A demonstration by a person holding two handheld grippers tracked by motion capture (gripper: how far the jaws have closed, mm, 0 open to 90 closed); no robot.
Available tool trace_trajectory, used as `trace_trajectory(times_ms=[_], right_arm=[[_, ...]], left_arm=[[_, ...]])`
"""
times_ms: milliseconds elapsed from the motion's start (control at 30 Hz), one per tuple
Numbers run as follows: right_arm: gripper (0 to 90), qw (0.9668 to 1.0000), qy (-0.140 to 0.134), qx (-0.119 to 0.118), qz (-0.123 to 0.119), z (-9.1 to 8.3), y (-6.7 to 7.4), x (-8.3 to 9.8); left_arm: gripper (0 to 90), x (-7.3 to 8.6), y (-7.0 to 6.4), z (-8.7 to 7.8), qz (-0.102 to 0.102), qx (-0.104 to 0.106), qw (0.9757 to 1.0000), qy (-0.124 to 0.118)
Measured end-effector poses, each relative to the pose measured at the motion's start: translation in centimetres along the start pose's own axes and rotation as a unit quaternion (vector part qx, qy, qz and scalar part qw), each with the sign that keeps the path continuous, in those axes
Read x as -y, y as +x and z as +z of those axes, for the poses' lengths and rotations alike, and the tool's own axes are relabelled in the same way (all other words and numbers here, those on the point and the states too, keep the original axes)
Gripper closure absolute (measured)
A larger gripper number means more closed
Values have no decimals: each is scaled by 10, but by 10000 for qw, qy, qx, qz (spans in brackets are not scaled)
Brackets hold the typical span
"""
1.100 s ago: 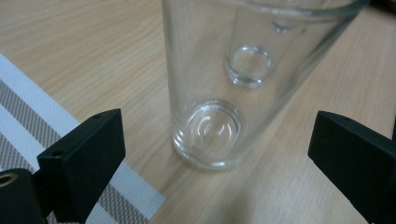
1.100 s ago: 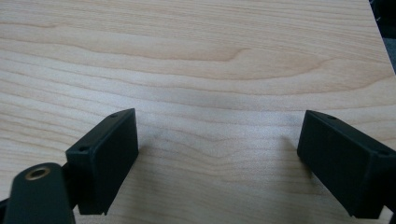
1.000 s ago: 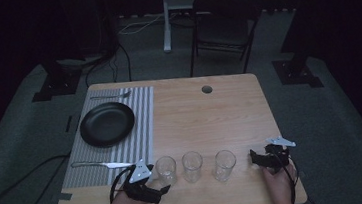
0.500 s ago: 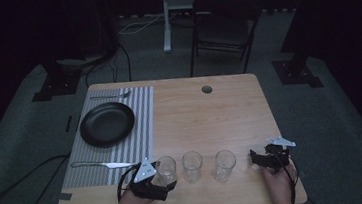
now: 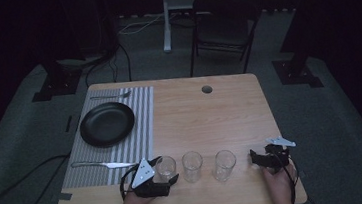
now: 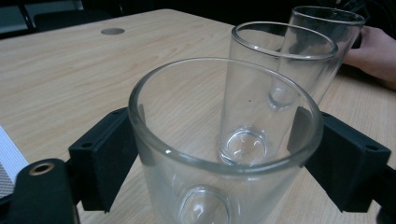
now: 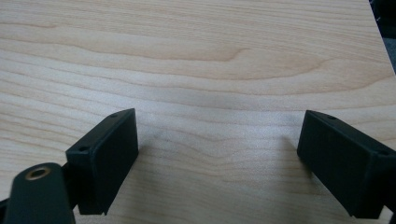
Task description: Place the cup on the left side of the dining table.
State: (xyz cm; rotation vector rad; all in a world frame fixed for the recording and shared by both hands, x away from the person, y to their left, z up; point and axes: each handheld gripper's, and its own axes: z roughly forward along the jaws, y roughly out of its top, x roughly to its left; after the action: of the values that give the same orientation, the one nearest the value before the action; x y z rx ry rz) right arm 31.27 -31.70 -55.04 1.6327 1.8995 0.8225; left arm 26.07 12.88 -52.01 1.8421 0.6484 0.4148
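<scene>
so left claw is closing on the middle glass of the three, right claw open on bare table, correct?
Not the middle one. The left claw has just been closing around the leftmost glass, as the high view shows. The right claw is open over the bare table.

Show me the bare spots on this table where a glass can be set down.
The widest free patch is bare wood between the striped mat, the round hole and the table's right edge. Crowded: the near edge, with three glasses in a row, the left gripper around the leftmost and the right gripper at the other end. The mat holds a plate, knife and fork.
</scene>
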Motion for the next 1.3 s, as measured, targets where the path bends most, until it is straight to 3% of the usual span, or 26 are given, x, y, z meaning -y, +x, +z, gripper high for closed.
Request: trace_trajectory(times_ms=[233,367,400,567,733,833,1033,1200,1300], right_arm=[[120,10000,0,0,-5,0,0,0],[120,10000,0,0,-1,0,0,0],[120,10000,0,0,-1,0,0,0],[120,10000,-1,0,-2,0,0,0],[120,10000,0,0,-2,0,0,0],[121,10000,-1,1,-2,0,0,0],[121,10000,-1,1,-1,0,0,0],[121,10000,-2,2,-2,0,0,0],[121,10000,-3,1,-4,0,0,0]], left_arm=[[159,0,-4,2,-32,-73,9998,-194],[195,0,-4,1,-33,-144,9997,-219],[258,0,-3,0,-76,-167,9995,-259],[287,-5,-7,2,50,-373,9993,0],[289,-8,-8,2,85,-424,9990,91],[290,-13,-7,2,141,-410,9987,276],[290,-16,-7,1,198,-538,9978,347],[289,-19,-2,-3,118,-537,9982,257],[288,-22,3,-5,47,-640,9977,223]])
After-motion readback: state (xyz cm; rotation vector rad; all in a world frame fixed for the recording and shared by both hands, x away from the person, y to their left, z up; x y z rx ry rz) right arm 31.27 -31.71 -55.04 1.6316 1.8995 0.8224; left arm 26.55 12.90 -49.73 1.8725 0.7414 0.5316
